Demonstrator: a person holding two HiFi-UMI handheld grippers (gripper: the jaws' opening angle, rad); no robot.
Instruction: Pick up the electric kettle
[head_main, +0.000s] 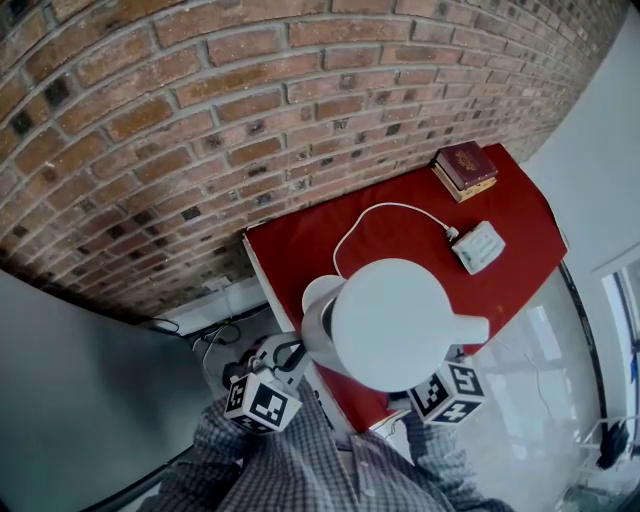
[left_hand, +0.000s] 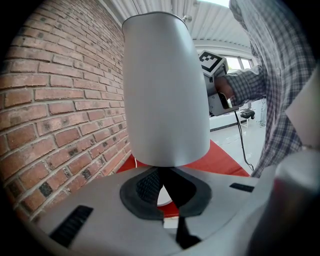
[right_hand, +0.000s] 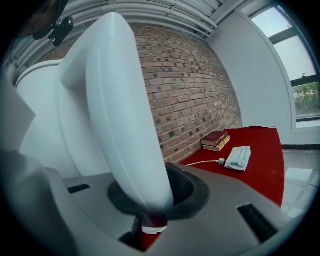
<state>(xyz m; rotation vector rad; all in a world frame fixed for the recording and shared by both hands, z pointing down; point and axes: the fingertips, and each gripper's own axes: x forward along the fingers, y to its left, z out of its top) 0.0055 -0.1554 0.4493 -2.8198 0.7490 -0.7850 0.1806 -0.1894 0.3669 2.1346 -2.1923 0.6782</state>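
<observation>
White kettle (head_main: 400, 320) aloft over red table's (head_main: 520, 240) near edge

The electric kettle (head_main: 400, 325) is plain white, and its round base (head_main: 318, 295) too. The tablecloth (head_main: 520, 240) is deep red. The wall (head_main: 200, 120) has red-brown bricks with grey mortar lines. The book (head_main: 465, 165) is dark maroon with tan edges. The cable (head_main: 385, 207) and the packet (head_main: 478, 246) are white. The marker cubes (head_main: 262, 403) show black squares on white. The shirt sleeve (head_main: 300, 470) has a fine grey-and-white check.
</observation>
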